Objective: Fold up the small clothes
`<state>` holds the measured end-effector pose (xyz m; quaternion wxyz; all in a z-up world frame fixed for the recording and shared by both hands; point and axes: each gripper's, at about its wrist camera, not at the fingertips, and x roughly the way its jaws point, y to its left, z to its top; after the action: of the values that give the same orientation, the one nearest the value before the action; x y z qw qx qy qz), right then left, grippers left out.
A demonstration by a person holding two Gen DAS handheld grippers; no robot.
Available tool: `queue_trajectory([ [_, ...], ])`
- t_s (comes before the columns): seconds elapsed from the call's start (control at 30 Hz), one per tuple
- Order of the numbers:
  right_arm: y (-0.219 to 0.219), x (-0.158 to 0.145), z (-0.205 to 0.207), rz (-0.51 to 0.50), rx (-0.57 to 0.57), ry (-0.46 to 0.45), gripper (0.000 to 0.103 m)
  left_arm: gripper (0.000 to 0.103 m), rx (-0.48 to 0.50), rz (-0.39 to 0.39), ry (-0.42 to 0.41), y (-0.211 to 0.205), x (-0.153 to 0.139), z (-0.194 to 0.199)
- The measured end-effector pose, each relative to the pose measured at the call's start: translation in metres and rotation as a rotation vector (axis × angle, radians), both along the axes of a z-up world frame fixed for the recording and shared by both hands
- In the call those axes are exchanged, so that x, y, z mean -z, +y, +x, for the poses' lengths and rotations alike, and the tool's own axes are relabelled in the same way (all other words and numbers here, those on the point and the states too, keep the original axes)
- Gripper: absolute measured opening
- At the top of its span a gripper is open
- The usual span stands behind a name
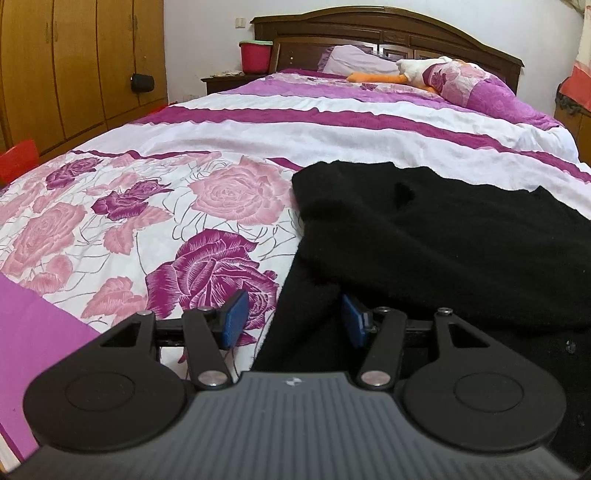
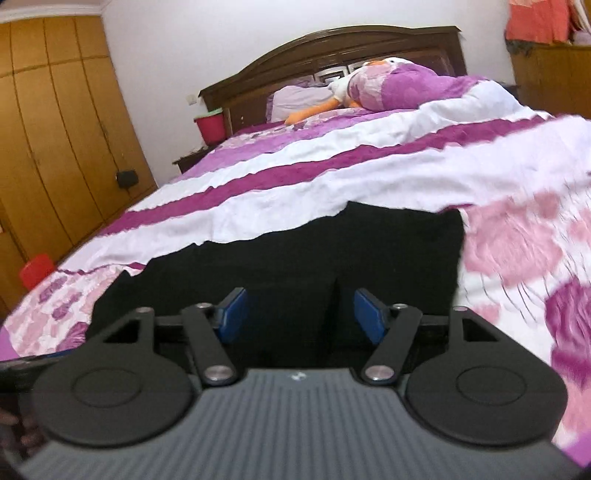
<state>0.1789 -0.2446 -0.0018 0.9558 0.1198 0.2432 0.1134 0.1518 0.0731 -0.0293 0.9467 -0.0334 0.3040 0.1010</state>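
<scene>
A black knitted garment [image 1: 443, 240] lies spread on the flowered bed cover [image 1: 166, 206], with one part folded over itself. My left gripper [image 1: 293, 319] is low at the garment's near left edge. Its blue pads [image 1: 233, 316] stand apart; the cloth's edge runs between them and neither pad presses on it. In the right wrist view the same black garment [image 2: 295, 251] fills the middle of the bed cover [image 2: 332, 177]. My right gripper [image 2: 301, 315] hovers open over the garment's near edge, its pads [image 2: 369, 318] wide apart and clear of the cloth.
A plush toy [image 1: 413, 72] and a pillow [image 1: 358, 59] lie by the dark headboard [image 1: 369, 26]. A red bucket [image 1: 255, 55] stands on the nightstand at the back left. Wooden wardrobes [image 1: 74, 66] line the left wall, with a red object [image 1: 18, 158] on the floor beside the bed.
</scene>
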Motion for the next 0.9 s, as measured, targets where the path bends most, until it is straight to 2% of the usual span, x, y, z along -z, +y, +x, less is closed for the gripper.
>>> queue_trajectory([
  [0.13,0.016,0.016,0.038,-0.073,-0.023,0.085,0.066,0.062,0.008,0.006,-0.003,-0.003,0.000,-0.001],
  [0.2,0.025,0.024,0.051,-0.079,-0.021,0.117,0.041,0.062,0.014,-0.005,-0.007,-0.004,0.000,0.001],
  [0.23,0.030,0.024,0.054,-0.074,-0.032,0.118,0.018,0.062,0.015,-0.007,-0.009,-0.004,0.000,0.003],
  [0.27,0.034,0.021,0.054,-0.074,-0.044,0.116,0.012,0.062,0.012,-0.011,-0.015,-0.004,0.000,0.007],
  [0.33,0.041,0.005,0.051,-0.068,-0.077,0.072,0.011,0.062,-0.001,-0.013,-0.025,-0.005,0.000,0.014],
  [0.47,0.046,-0.053,0.029,-0.051,-0.127,-0.134,0.011,0.062,-0.058,-0.013,-0.035,-0.004,0.006,0.025],
  [0.53,0.042,-0.078,0.012,-0.062,-0.118,-0.256,0.011,0.062,-0.070,0.004,-0.034,-0.005,0.009,0.028],
  [0.6,0.035,-0.087,0.004,-0.085,-0.080,-0.316,0.011,0.062,-0.073,0.028,-0.036,-0.008,0.011,0.028],
  [0.63,0.031,-0.085,0.004,-0.109,-0.054,-0.319,0.011,0.063,-0.075,0.038,-0.036,-0.009,0.012,0.029],
  [0.7,0.023,-0.069,0.014,-0.166,0.000,-0.269,0.011,0.063,-0.080,0.057,-0.034,-0.012,0.014,0.030],
  [0.83,0.002,-0.014,0.044,-0.188,0.071,-0.064,0.011,0.064,-0.079,0.076,-0.034,-0.013,0.018,0.031],
  [0.9,-0.003,0.012,0.055,-0.201,0.088,0.011,0.011,0.064,-0.076,0.083,-0.036,-0.013,0.019,0.031],
])
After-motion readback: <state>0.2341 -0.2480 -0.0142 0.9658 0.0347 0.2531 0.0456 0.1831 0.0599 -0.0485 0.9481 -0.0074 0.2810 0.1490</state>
